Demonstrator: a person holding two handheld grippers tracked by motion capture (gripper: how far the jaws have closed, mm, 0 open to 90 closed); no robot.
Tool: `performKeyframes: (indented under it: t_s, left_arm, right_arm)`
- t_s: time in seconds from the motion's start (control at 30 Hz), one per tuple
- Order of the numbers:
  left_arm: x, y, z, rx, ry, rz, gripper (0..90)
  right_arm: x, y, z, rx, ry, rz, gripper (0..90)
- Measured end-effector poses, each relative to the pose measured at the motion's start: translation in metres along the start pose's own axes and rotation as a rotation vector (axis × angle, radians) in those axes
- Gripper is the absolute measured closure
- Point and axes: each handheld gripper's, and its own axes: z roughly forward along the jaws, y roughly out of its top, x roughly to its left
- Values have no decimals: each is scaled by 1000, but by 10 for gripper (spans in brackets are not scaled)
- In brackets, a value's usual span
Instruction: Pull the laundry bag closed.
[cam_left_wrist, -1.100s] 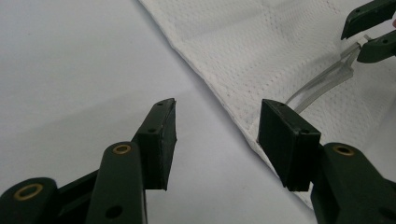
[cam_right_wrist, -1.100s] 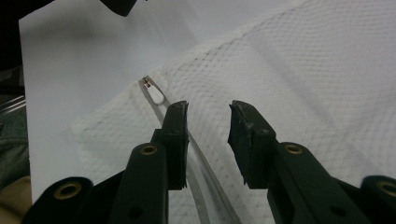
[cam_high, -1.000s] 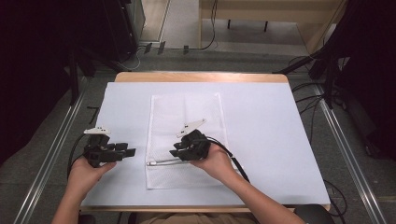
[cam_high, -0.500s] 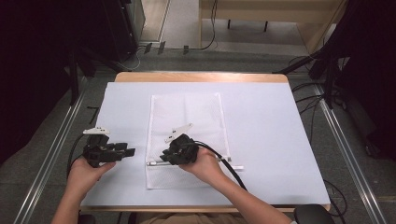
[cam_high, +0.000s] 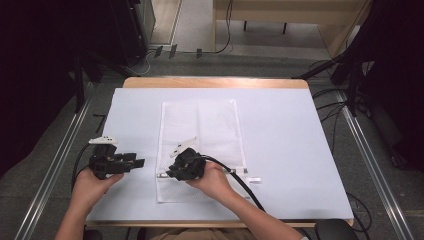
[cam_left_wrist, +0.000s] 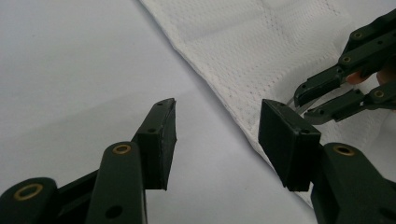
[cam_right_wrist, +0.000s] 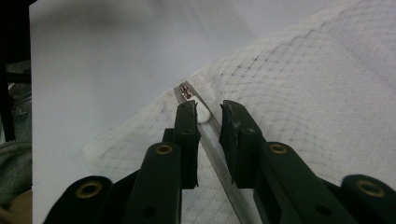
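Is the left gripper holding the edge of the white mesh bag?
No, the left gripper has open jaws over the bare table cover, beside the mesh bag.

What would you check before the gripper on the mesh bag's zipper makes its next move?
1. Zipper pull sits between the right gripper's jaws: ok; the jaws have just been closing around it.
2. Pads actually pressing on the pull: cannot tell; a small gap shows on one side.
3. Jaws line up along the zipper track: ok.
4. Mesh bag lies flat on the white table cover: ok.
5. Left gripper ready to hold the bag: not ok; its jaws are open over the bag's edge and grip nothing.
6. Cable off the zipper's path: cannot tell.
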Motion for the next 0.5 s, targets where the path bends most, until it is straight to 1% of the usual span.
performKeyframes:
  t_s: [0.17, 0.2, 0.33, 0.43, 0.5]
  left_arm:
    - [-1, 0, 0, 0, -7, 4, 470]
    - [0, 0, 0, -1, -9, 4, 470]
    - [0, 0, 0, 1, -8, 3, 469]
    - [0, 0, 0, 1, -4, 4, 469]
    - [0, 0, 1, 4, -4, 5, 469]
  right_arm:
    - [2, 0, 6, 11, 0, -5, 786]
    - [2, -1, 7, 13, -2, -15, 787]
    - [2, -2, 14, 24, -5, -6, 797]
    - [2, -2, 15, 27, -16, -11, 808]
    - [2, -2, 18, 26, -12, -8, 812]
